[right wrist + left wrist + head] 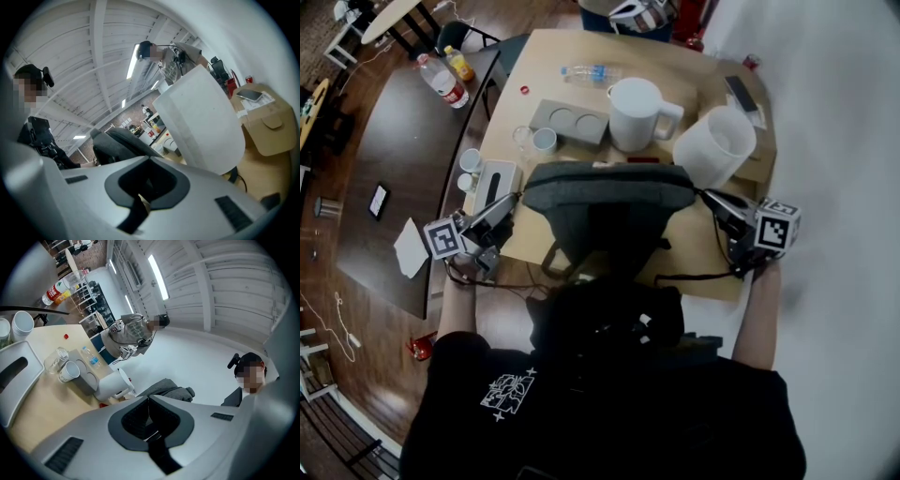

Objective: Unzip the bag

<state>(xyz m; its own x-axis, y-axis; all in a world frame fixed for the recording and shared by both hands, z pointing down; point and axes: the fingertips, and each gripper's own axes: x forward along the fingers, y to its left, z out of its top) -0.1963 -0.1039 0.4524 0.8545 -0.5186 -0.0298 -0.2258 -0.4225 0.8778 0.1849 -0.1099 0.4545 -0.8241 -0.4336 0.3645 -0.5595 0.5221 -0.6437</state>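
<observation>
The grey bag (609,202) stands in the middle of the head view, on the near part of the tan table (698,258). Its straps trail toward the table's lower edge.

The left gripper (508,206) is at the bag's left corner, over the table's left edge. Just beyond that edge a narrow gap separates this table from a dark table (403,159). The left jaws are pressed together with nothing seen between them, and the bag lies just past their tips. The right gripper (717,204) is at the bag's right corner, its jaws likewise closed on nothing visible. A white bucket (715,145) sits close above it. White floor runs along the table's right edge.

Above the bag, a white kettle (636,112) stands just beside the bucket, whose open top shows plain white walls. To the kettle's left is a grey tray (546,114) with two round hollows. A white cup (545,141) stands at the tray's lower left corner. A clear bottle (591,72) lies on its side near the far edge.
</observation>
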